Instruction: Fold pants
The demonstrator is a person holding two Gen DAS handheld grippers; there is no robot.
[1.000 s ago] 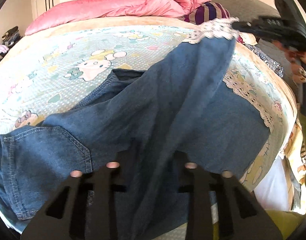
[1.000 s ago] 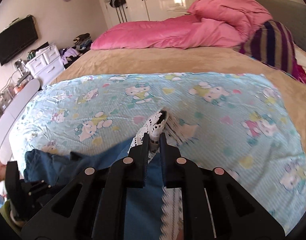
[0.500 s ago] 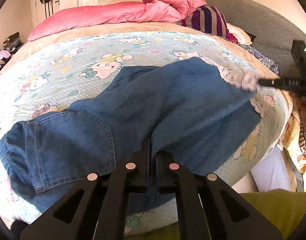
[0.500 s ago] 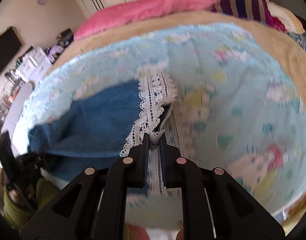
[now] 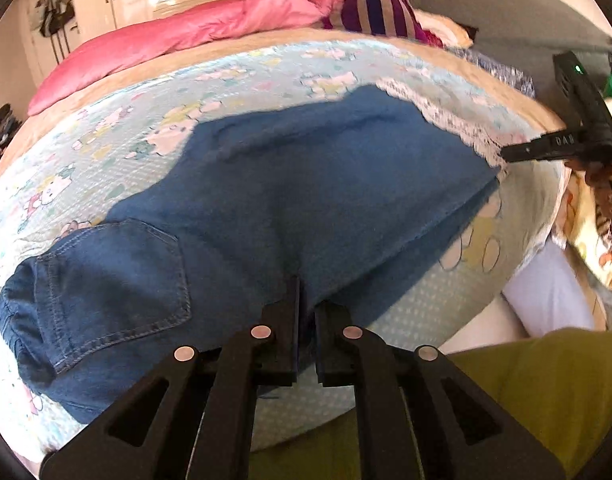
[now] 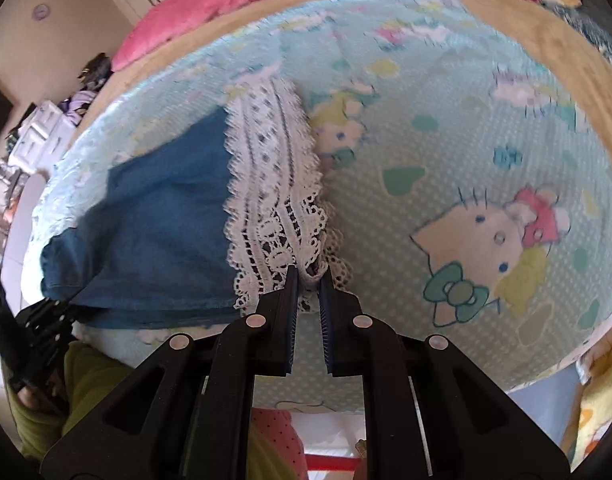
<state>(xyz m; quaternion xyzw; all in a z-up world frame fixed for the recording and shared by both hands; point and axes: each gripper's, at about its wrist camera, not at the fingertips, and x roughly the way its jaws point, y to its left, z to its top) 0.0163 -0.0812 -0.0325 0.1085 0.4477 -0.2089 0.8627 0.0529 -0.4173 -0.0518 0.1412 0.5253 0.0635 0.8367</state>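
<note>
The blue denim pants (image 5: 290, 200) lie flat across the Hello Kitty sheet (image 5: 118, 136), back pocket at the left, white lace hem (image 5: 445, 116) at the right. My left gripper (image 5: 307, 292) is shut on the near denim edge of the pants. My right gripper (image 6: 307, 280) is shut on the lace hem (image 6: 274, 184), low over the sheet (image 6: 465, 152); it shows at the right of the left wrist view (image 5: 545, 148). The blue denim (image 6: 162, 208) stretches away to the left of the right gripper.
A pink duvet (image 5: 194, 36) and a striped cushion (image 5: 377, 12) lie at the far end of the bed. The bed's near edge runs just below both grippers. My green-clad body (image 5: 525, 392) is close in front. Drawers and clutter (image 6: 46, 128) stand at the left.
Both grippers have come down and back toward the near edge, laying the lifted leg flat on the sheet. The left gripper shut on the denim a second ago. The right stays shut on the lace.
</note>
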